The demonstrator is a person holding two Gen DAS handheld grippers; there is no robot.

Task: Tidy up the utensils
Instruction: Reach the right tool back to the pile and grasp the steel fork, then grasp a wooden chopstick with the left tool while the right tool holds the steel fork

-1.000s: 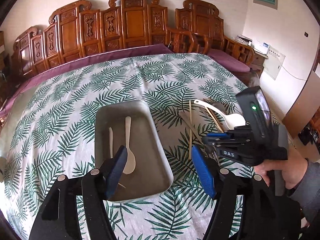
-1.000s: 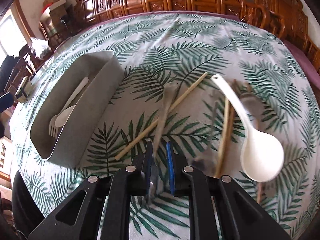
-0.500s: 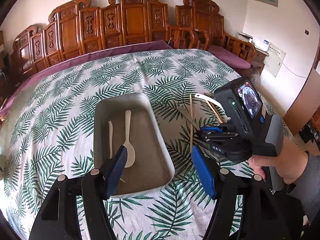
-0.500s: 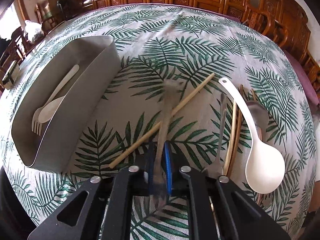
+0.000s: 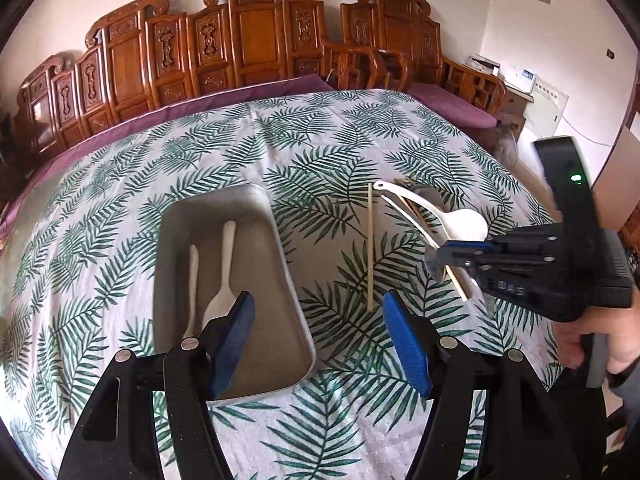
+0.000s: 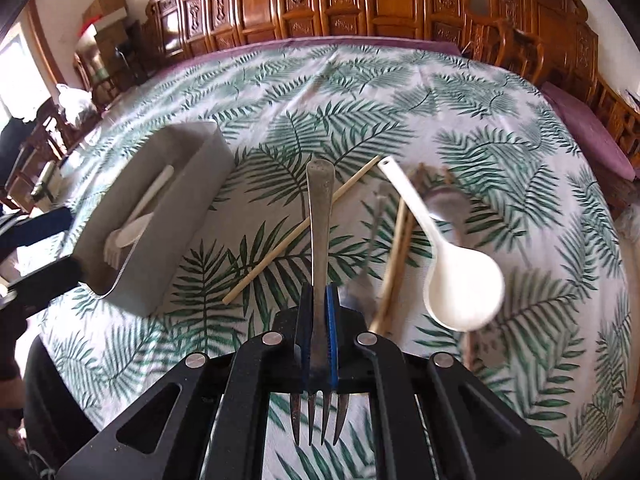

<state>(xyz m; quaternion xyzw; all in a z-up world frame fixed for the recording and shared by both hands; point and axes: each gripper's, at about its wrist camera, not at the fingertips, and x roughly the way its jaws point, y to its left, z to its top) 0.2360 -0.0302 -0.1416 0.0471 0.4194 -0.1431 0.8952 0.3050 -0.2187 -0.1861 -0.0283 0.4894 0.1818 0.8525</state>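
While my right gripper (image 6: 319,336) clamps a metal fork (image 6: 320,240), handle pointing ahead, my left gripper (image 5: 316,334) gapes wide and empty above the grey tray (image 5: 288,280). Inside lie a plastic spoon (image 5: 222,280) and fork (image 5: 193,284). Ahead-right remain a chopstick (image 6: 300,230), a white ladle (image 6: 448,264) and a blurred pile of utensils.

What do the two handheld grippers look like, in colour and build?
Both are matte black plastic frames with silver round rivets and blue ribbed pads on the fingers. The right gripper carries a black block with a green light and pale lettering on its body. A bare hand with a grey sleeve holds it.
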